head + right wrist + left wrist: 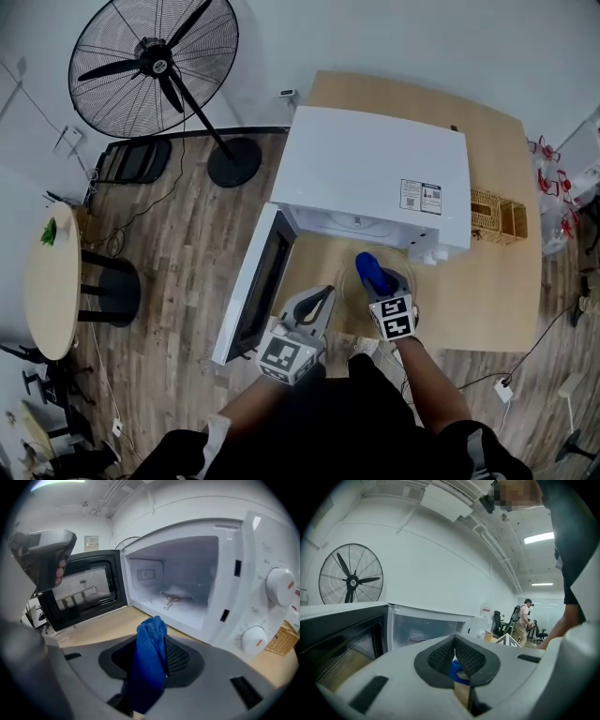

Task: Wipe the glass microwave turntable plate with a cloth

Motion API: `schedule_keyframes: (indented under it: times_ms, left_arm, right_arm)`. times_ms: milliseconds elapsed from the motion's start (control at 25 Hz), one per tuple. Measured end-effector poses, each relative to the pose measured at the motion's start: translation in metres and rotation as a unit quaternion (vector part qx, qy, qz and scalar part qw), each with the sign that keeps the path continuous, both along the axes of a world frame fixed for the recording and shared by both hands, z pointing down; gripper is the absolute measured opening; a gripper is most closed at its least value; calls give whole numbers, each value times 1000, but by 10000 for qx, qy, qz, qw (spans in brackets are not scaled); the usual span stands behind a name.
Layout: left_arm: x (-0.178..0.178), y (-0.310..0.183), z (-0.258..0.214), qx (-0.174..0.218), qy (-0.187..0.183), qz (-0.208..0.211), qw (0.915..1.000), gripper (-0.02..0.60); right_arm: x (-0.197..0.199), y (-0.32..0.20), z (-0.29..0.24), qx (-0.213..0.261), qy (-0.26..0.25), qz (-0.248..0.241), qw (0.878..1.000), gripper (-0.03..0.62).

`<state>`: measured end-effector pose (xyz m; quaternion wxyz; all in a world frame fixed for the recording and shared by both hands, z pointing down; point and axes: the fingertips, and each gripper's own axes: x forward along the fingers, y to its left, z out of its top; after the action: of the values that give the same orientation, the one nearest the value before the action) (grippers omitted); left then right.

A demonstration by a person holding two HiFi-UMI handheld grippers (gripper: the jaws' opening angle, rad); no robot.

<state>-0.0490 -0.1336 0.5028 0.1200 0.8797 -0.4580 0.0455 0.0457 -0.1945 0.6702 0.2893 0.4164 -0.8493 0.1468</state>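
Wiping step judged in hand. Blue cloth [149,660] is clamped in the right gripper [380,281] jaws, over the glass plate [351,272] on the table [497,281] at frame centre. Left gripper [319,302] jaws are seen closed beside the plate's left rim; hold on the glass unconfirmed. Next: cloth to be pressed flat and swept round.

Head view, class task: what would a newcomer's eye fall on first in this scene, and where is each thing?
The white microwave sits mid-frame on the wooden table, its door swung open toward the view's left. Just in front of it, the right gripper is shut on a bright blue cloth. A big black fan stands on the floor at the upper left.
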Motion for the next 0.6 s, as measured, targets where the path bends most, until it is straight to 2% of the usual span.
schedule_keyframes:
  times_ms: [280,440,600]
  left_arm:
    - [-21,8,4,-56,-16,-179,9998,2]
    - [-27,13,3,-66,-8,-190,9998,2]
    - [-29,16,5,-74,-13,-182,9998,2]
  right_arm:
    - [-54,41,23,-439,23,-909,9949,143]
    - [-63,55,37,-601,316,-1075,9919,140]
    - [-62,55,40,-391,539,-1050,9922,140]
